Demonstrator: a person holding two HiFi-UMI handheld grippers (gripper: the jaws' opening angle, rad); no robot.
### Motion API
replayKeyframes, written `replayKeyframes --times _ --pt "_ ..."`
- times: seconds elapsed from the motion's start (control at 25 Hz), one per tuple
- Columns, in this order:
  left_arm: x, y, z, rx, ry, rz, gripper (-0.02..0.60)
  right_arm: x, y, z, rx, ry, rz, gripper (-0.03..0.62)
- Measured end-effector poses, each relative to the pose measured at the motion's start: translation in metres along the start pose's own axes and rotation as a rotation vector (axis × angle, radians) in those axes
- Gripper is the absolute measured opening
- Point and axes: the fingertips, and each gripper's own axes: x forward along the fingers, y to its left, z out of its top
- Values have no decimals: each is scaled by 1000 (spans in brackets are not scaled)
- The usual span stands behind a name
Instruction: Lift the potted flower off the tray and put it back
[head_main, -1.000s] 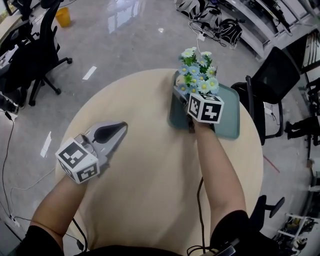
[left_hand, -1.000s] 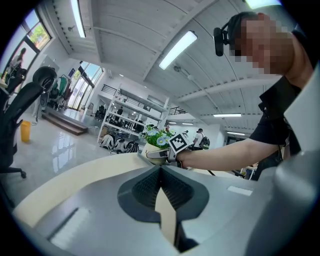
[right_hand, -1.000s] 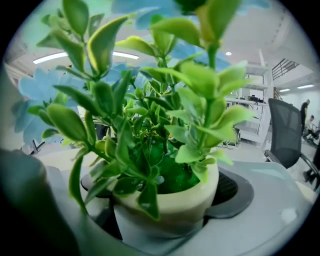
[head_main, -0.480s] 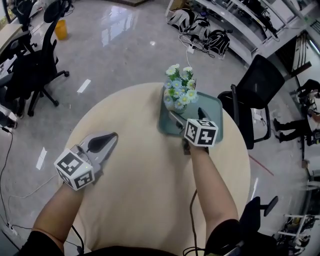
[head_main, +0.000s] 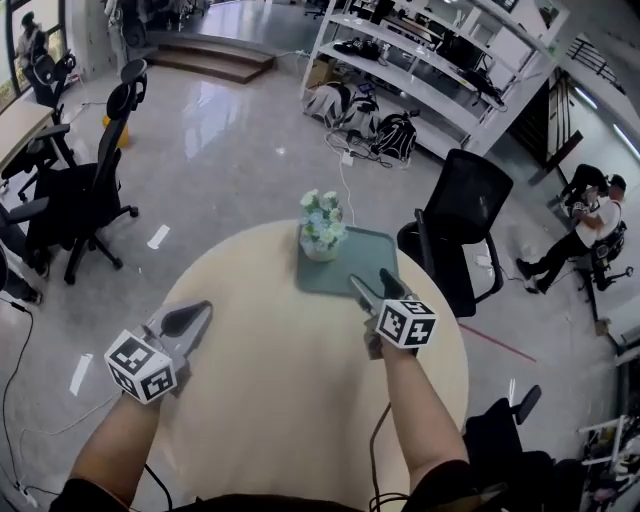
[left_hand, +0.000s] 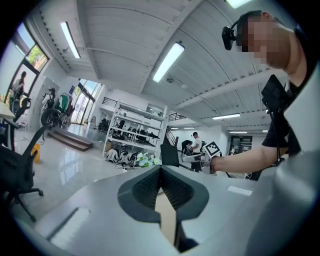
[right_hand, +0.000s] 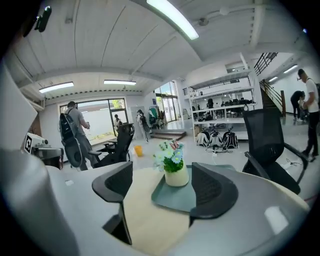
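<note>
The potted flower (head_main: 322, 228), pale blossoms in a cream pot, stands upright on the far left corner of the green tray (head_main: 352, 268), on the round beige table (head_main: 290, 380). My right gripper (head_main: 370, 277) hovers over the tray's near edge, well short of the pot. Its jaws have just been closing but are still open, with nothing between them. In the right gripper view (right_hand: 163, 168) the pot (right_hand: 176, 175) and the tray (right_hand: 172, 197) lie ahead. My left gripper (head_main: 203, 307) is at the table's left, shut and empty (left_hand: 160, 169).
A black office chair (head_main: 455, 215) stands just past the table's right edge, and more chairs (head_main: 90, 190) are on the left. Shelves with bags (head_main: 370, 110) line the back. A person (head_main: 590, 225) sits far right. The floor is glossy grey.
Both grippers have pulled back towards me and risen. The right gripper has left the pot, which stays on the tray. The head view has tilted up.
</note>
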Motion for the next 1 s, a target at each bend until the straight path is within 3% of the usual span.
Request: replayKeyframes --times 0.32,0.48,0.64,1.0 --pt "-87 -39 75 50 -77 -54 -3 -122 97 52 18 -157 48 236" --pt "-118 -58 113 88 -111 -98 -3 -184 130 73 0 -228 5 156" --pt "-150 -75 136 113 -124 -130 -3 -242 153 81 -19 -263 -69 14" --pt "-185 -132 168 142 -157 -174 -4 -355 171 93 -38 -321 -115 12"
